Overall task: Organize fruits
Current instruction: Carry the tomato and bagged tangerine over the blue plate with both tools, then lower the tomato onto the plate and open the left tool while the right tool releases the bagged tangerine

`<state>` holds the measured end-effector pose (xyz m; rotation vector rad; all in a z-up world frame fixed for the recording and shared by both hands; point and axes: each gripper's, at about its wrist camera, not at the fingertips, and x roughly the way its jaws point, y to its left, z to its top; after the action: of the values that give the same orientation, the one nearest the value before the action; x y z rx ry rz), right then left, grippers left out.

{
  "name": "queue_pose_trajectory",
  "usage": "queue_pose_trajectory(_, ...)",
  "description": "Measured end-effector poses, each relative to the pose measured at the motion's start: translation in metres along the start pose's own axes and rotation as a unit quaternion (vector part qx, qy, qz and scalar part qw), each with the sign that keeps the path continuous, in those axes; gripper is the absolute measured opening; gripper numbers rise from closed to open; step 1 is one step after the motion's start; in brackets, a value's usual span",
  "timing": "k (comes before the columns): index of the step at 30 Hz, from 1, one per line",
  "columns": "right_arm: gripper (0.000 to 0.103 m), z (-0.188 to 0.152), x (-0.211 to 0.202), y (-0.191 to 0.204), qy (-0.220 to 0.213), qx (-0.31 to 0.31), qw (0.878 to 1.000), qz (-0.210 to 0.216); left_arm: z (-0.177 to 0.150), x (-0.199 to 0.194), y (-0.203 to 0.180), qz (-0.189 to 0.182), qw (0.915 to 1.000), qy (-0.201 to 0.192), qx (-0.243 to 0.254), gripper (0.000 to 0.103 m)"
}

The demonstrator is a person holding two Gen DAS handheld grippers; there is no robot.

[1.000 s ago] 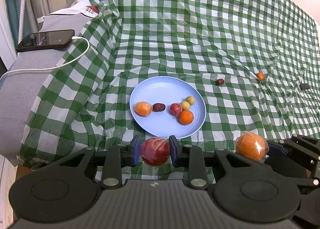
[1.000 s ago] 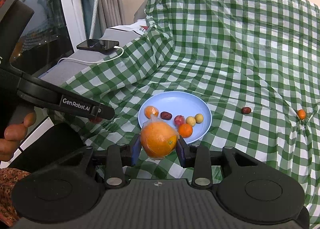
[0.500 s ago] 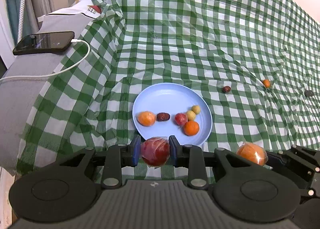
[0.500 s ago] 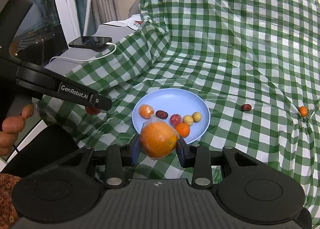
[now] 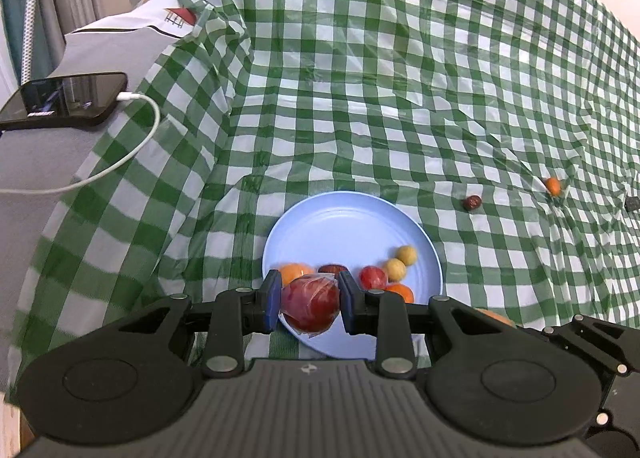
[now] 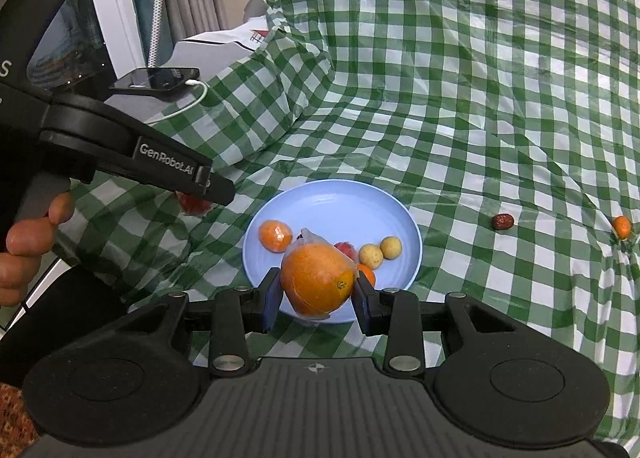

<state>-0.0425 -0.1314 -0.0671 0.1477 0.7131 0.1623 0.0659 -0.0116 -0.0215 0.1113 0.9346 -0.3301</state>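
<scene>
I am mid-delivery with a fruit in each hand. My left gripper point(image 5: 309, 304) has its jaws clamped on a red apple wrapped in clear film point(image 5: 311, 307), and my right gripper point(image 6: 316, 296) has its jaws closed on a large round orange in a clear plastic bag point(image 6: 317, 282). Both hang over the near rim of the pale blue round plate point(image 5: 344, 218), which sits on the green-and-white checked plastic cloth point(image 5: 400, 78).

On the plate, in a loose row toward the near side, are a small orange tangerine point(image 6: 274, 235), a dark brown date point(image 5: 333, 268), a small red fruit point(image 5: 373, 277), two small yellow-tan round fruits point(image 6: 381, 251) and another small orange fruit point(image 5: 399, 291). The far half is bare.

To my mind the next move is to carry each fruit over that open part, lower it, and only then part the jaws, so neither rolls off or knocks the small ones.

A second dark date point(image 6: 502, 222) and a tiny orange fruit point(image 6: 622, 226) lie off to the right on the cloth, well apart from the plate.
</scene>
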Motion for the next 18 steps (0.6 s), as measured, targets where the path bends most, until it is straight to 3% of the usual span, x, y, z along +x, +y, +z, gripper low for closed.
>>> queue_pose_trajectory(18,0.039,0.022,0.08,-0.021,0.037,-0.009,0.999,-0.004,0.033,0.084,-0.005,-0.001,0.9994,0.026,0.023,0.033)
